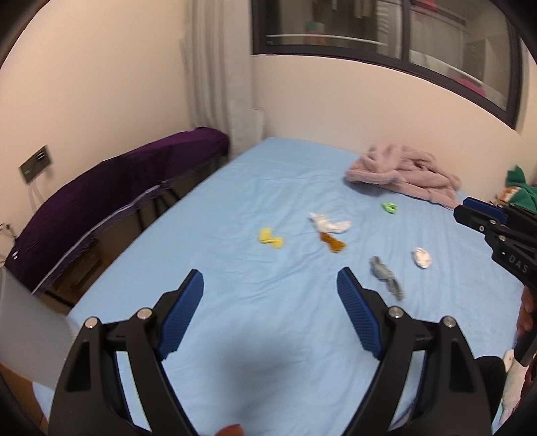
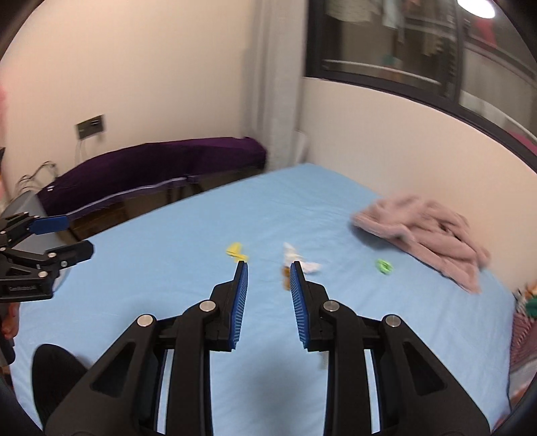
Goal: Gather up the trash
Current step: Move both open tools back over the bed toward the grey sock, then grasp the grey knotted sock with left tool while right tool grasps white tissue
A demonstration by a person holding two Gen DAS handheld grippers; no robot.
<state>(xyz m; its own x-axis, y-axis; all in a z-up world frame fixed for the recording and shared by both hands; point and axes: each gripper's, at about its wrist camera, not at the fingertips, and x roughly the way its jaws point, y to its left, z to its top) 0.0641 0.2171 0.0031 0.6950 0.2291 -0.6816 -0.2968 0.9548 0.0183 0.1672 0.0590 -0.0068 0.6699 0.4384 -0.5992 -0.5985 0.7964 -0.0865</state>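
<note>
Scraps of trash lie on the blue bed sheet (image 1: pixel 235 201): a yellow wrapper (image 1: pixel 270 237), a white tissue (image 1: pixel 330 224), a brown wrapper (image 1: pixel 333 243), a green scrap (image 1: pixel 389 207), a grey crumpled piece (image 1: pixel 386 275) and a white wad (image 1: pixel 422 257). My left gripper (image 1: pixel 270 285) is open and empty, above the near part of the bed. My right gripper (image 2: pixel 268 268) is open and empty, held above the sheet short of the yellow wrapper (image 2: pixel 237 252), white tissue (image 2: pixel 302 260) and green scrap (image 2: pixel 384 266). It also shows at the right edge of the left wrist view (image 1: pixel 476 214).
A pink fleece garment (image 1: pixel 406 174) is heaped at the bed's far right. A purple-covered bench (image 1: pixel 110 194) stands along the left wall. Green and patterned cloth (image 1: pixel 518 187) lies at the right edge. A window (image 1: pixel 386 30) and a curtain (image 1: pixel 218 73) are behind.
</note>
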